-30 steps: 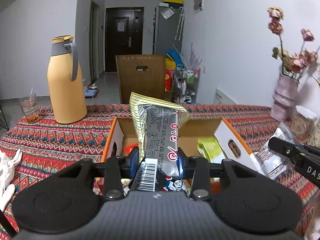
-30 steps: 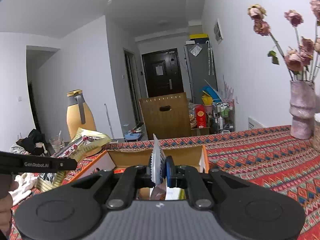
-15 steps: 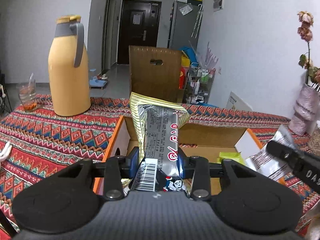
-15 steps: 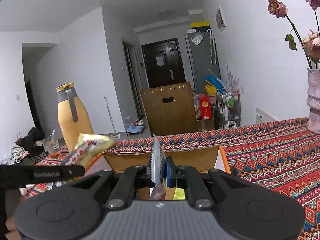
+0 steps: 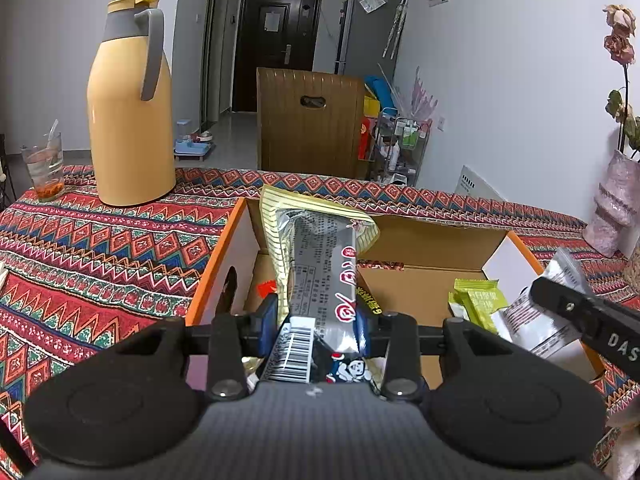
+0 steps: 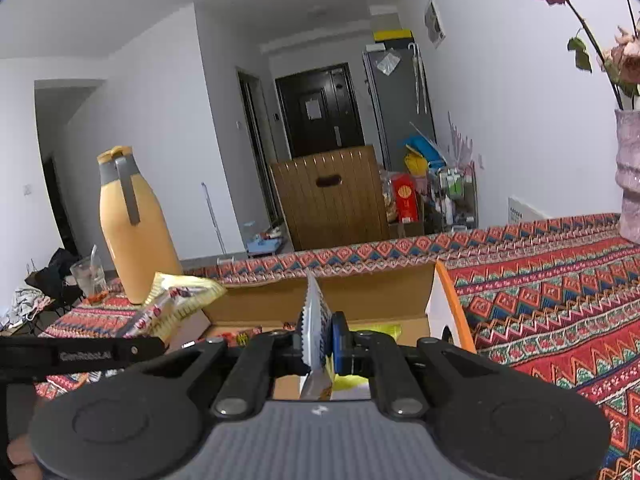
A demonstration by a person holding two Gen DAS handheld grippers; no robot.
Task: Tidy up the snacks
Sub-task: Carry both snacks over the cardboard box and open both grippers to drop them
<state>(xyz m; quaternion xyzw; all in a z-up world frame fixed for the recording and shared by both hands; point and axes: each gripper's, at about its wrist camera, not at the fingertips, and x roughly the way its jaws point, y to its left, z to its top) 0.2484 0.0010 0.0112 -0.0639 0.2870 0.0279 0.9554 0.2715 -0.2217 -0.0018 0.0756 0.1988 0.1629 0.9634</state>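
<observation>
Fig. Both tools loaded, over the box. My left gripper [image 5: 318, 316] is clamped on a silver-and-gold snack bag [image 5: 320, 256], pinched near its barcode end, the rest standing up and fwd above the box's left side. My right gripper [image 6: 322, 340] is closed nearly flat on a thin silver packet [image 6: 314, 316] held edge-on, serrated seam up; in the left view that packet [image 5: 540, 316] hangs over the box's right side. Below: open cardboard box [image 5: 440, 240] w/ orange rim, on a patterned tablecloth [image 5: 100, 248]. Inside it, a green packet [image 5: 476, 304] leans toward the right wall, plus a red scrap at the left. Yellow jug [image 5: 128, 112] and a glass [image 5: 44, 168] stand well apart, far left. To do this step well, I judge: lower each item into a free spot, left bag flat along the left wall, right packet beside the green one; let go only once low in the box, so nothing tips over the rim.
</observation>
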